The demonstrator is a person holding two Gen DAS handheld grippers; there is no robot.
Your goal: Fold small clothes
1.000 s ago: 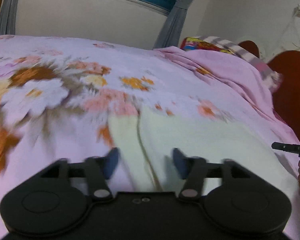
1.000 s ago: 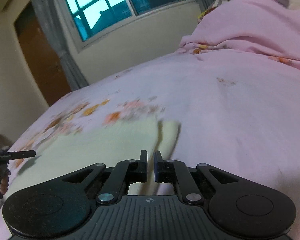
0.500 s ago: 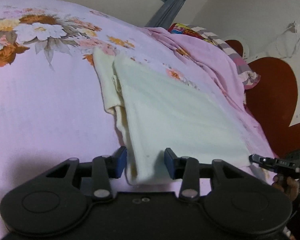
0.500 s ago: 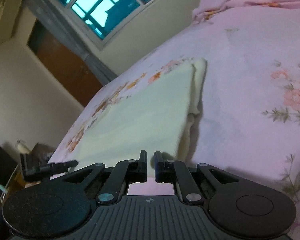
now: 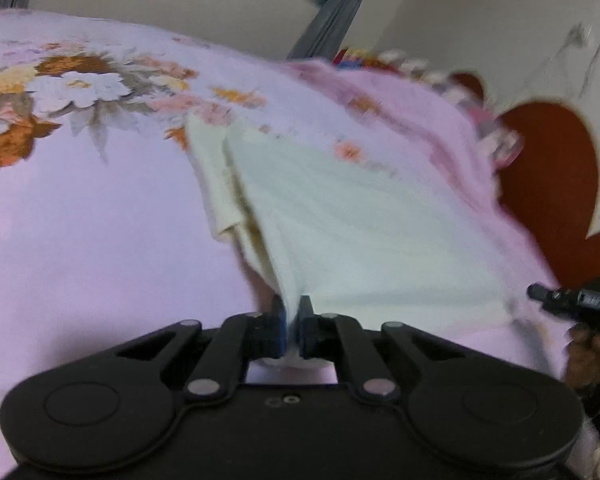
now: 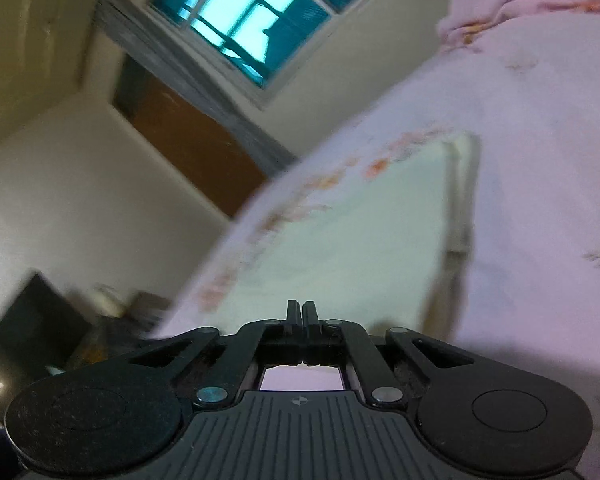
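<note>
**A:** What's at the left of your left-wrist view?

**B:** Bare pink bedspread (image 5: pixel 80 240), with a big flower print in the upper left of the frame. Toward the centre lies the pale cream garment (image 5: pixel 360 232), flat on the bed, a folded-in strip along its left edge. My left hand-held gripper (image 5: pixel 291 320) is at the bottom centre, closed on the garment's near corner; the cloth puckers up into the pads.

**A:** Why the corner?

**B:** I'd say it lets me lift and carry that edge over for the next fold (a pinch mid-edge would likely bunch it).

**A:** And further right?

**B:** A rumpled blanket (image 5: pixel 420 120) heaped at the upper right, a red headboard (image 5: pixel 552 184) behind it, and the other tool's tip (image 5: pixel 568 300) at the right edge of the frame.

**A:** The right-wrist view?

**B:** Left side is wall, a brown door (image 6: pixel 188 140) and a window (image 6: pixel 252 12). The garment (image 6: pixel 340 240) fills the centre. My right hand-held gripper (image 6: pixel 302 312) has its jaws fully together at the near edge; whether cloth is caught between them I cannot tell.

**A:** Anything in the way?

**B:** Only that heaped blanket, near the garment's far side. It could crowd a fold made toward it.
</note>
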